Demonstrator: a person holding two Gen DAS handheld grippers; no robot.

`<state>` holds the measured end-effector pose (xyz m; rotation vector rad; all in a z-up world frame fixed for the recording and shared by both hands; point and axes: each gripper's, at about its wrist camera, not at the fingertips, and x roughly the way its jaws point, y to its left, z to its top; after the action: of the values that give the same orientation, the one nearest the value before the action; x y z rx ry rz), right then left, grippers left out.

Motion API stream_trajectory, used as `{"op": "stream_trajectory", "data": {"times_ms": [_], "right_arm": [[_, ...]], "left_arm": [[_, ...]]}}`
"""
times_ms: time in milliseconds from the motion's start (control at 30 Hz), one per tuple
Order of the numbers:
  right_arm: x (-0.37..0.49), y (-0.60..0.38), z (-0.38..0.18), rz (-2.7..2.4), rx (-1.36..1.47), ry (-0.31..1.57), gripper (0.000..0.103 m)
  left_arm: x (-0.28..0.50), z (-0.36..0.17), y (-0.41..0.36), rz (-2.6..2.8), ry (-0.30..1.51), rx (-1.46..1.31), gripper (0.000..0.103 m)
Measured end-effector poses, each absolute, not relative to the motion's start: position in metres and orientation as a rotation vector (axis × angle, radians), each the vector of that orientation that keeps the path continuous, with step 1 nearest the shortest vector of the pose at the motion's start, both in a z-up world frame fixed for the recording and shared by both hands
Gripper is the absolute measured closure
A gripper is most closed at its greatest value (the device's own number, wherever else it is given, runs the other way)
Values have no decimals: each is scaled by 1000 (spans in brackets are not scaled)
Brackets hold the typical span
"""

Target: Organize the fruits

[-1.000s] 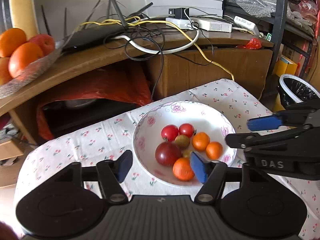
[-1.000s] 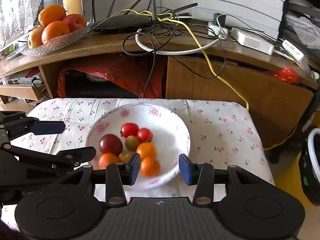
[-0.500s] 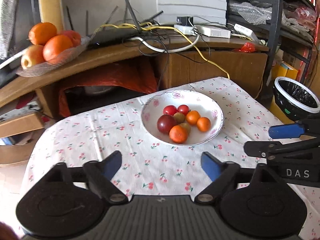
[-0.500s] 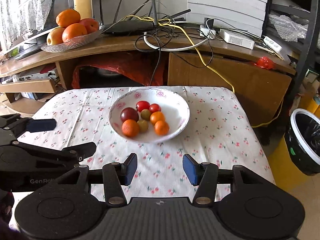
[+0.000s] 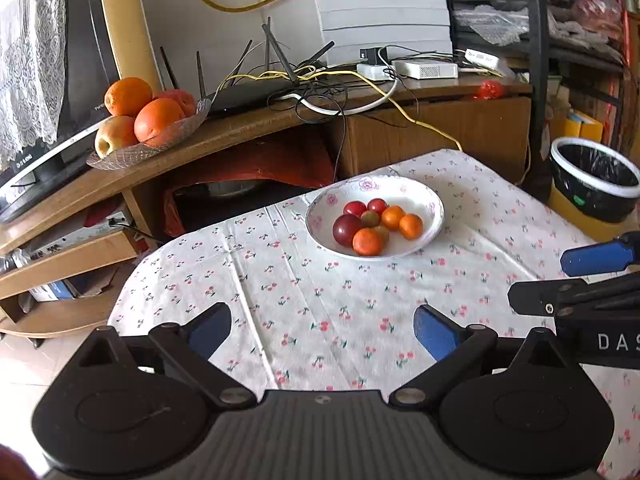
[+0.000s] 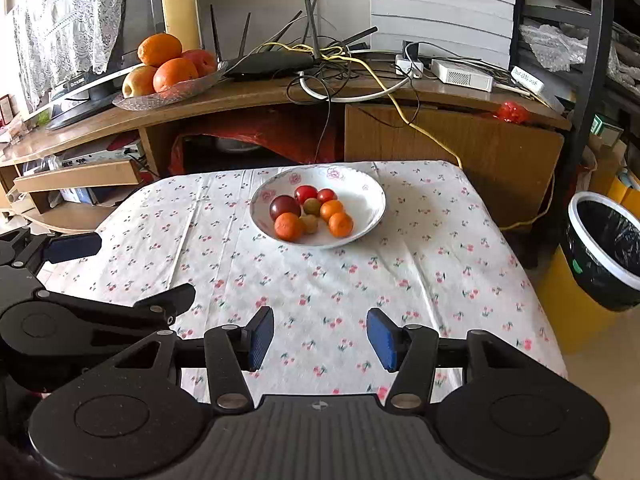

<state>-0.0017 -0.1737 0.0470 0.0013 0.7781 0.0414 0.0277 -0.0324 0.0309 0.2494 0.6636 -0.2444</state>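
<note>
At mid-frame the bowl (image 6: 362,216) holds every fruit, so both empty, wide-open claws, left claw (image 5: 322,330) and right claw (image 6: 320,338), should stay clear of it.

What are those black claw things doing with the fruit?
A person holds two grippers over the cherry-print tablecloth. The left gripper and right gripper are both open and empty. All the small fruit, cherry tomatoes and little oranges, sits in the white bowl farther back. Neither gripper touches it.
</note>
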Motion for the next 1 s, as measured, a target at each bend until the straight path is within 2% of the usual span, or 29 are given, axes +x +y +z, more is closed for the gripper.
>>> {"op": "stream_trajectory", "data": {"times_ms": [1000], "right_arm": [[-27,-169,38,40,38,800,52]], "left_arm": [[-3,27,-20,-215,661,204,0]]}}
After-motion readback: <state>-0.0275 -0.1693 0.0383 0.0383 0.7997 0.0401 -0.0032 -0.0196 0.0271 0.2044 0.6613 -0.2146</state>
